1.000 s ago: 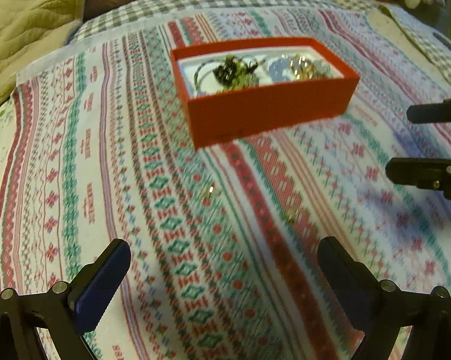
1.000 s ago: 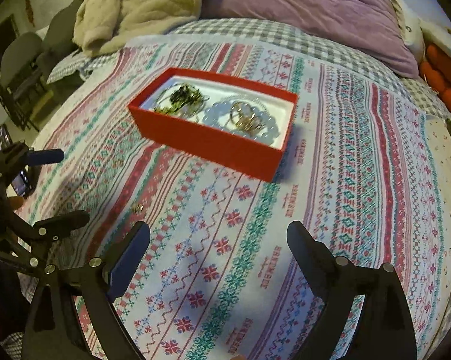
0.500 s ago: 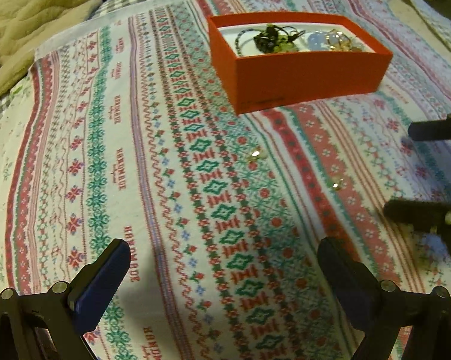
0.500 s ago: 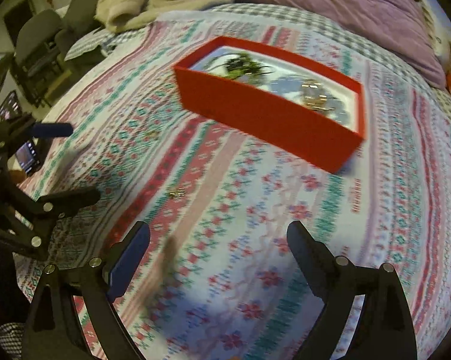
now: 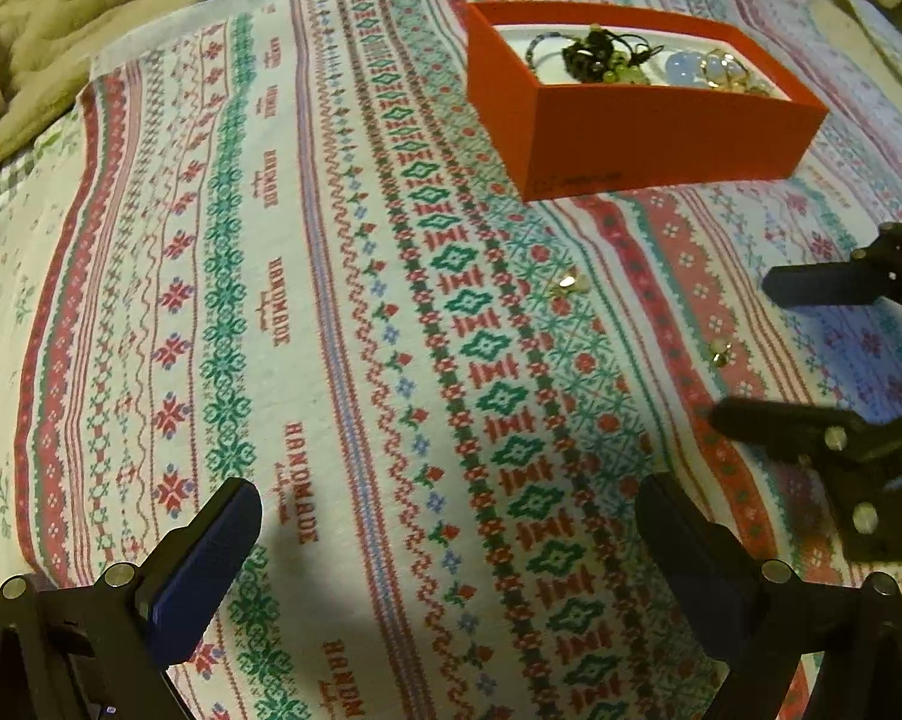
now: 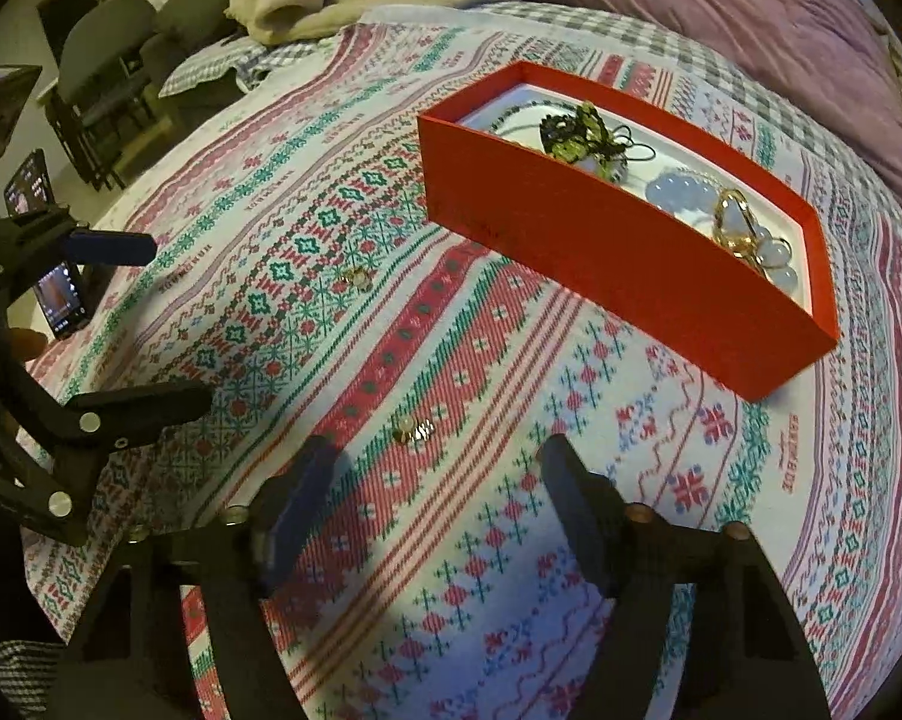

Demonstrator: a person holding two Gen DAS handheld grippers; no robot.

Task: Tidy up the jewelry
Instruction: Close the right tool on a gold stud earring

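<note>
A small gold earring [image 6: 413,429] lies on the patterned bedspread [image 6: 661,516], just ahead of my right gripper [image 6: 435,480]. Its jaws are closing, and the pads do not touch the earring. In the left wrist view this earring [image 5: 719,353] sits level with the gap of the right gripper [image 5: 739,353]. A second earring [image 5: 568,283] [image 6: 354,279] lies farther on, nearer the red box [image 5: 643,138] [image 6: 601,252], which holds beaded and gold jewelry. My left gripper [image 5: 447,516] [image 6: 180,324] hangs open over bare cloth, holding nothing.
A beige blanket [image 5: 60,12] and a purple duvet [image 6: 721,6] lie bunched at the far side of the bed. A phone [image 6: 60,294] and grey chairs [image 6: 108,66] are off the bed's left edge in the right wrist view.
Both grippers came down closer to the bedspread. The right gripper's jaws narrowed and the near earring now lies at their mouth. The box slid toward the upper right in both views.
</note>
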